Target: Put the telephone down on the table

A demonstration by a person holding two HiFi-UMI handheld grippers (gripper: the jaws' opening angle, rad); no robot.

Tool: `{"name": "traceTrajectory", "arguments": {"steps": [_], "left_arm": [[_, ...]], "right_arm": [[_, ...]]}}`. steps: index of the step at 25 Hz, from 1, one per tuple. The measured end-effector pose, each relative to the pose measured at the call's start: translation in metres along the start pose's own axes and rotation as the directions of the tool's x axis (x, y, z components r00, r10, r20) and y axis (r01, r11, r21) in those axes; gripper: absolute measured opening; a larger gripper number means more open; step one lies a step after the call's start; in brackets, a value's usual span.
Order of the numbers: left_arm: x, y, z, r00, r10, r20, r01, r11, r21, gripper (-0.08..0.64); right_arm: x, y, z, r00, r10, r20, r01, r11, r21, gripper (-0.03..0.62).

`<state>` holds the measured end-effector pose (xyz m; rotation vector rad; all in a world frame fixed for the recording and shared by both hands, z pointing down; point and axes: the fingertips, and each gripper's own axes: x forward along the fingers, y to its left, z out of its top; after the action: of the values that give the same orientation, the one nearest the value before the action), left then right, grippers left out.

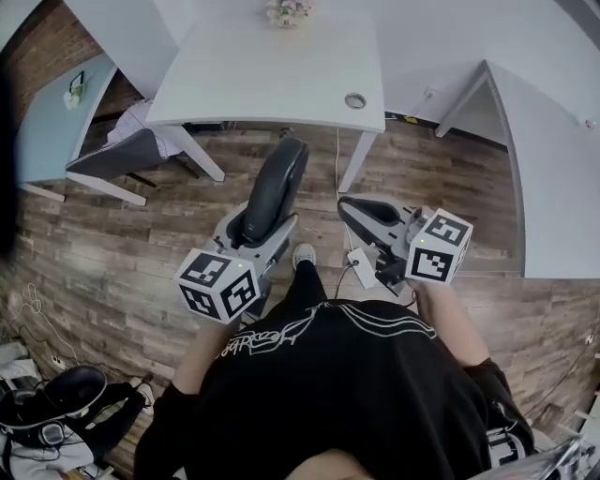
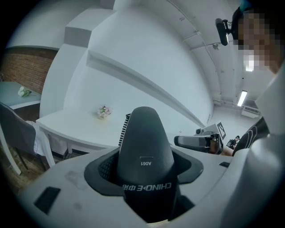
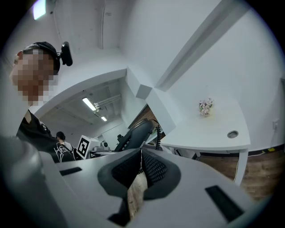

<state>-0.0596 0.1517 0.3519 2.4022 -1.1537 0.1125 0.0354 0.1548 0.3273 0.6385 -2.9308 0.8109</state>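
A black telephone handset (image 1: 275, 187) stands up between the jaws of my left gripper (image 1: 265, 225), which is shut on its lower end. In the left gripper view the handset (image 2: 144, 151) fills the middle, with its coiled cord (image 2: 123, 129) behind it. My right gripper (image 1: 361, 214) is held beside it on the right, jaws shut with nothing between them (image 3: 141, 156). Both grippers hover over the wooden floor, short of the white table (image 1: 272, 75). From the right gripper view, the handset (image 3: 136, 133) and cord (image 3: 158, 136) show to the left.
The white table carries a small bunch of flowers (image 1: 288, 11) at its far edge and a round cable hole (image 1: 354, 100). A grey chair (image 1: 117, 155) stands left of it. Another white table (image 1: 553, 169) is at the right. A white box (image 1: 361, 267) and bags (image 1: 56, 398) lie on the floor.
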Motion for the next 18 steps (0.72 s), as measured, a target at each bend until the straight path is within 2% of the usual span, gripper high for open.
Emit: {"name": "traceTrajectory", "arguments": {"steps": [9, 18], "left_arm": [[0.078, 0.113, 0.052, 0.999, 0.014, -0.049, -0.016, 0.999, -0.039, 0.284], [0.113, 0.183, 0.089, 0.998, 0.051, -0.035, -0.052, 0.998, -0.025, 0.284]], "right_arm": [[0.089, -0.104, 0.049, 0.998, -0.031, -0.054, 0.035, 0.997, 0.074, 0.039], [0.131, -0.153, 0.076, 0.997, -0.054, -0.057, 0.059, 0.995, 0.075, 0.040]]}}
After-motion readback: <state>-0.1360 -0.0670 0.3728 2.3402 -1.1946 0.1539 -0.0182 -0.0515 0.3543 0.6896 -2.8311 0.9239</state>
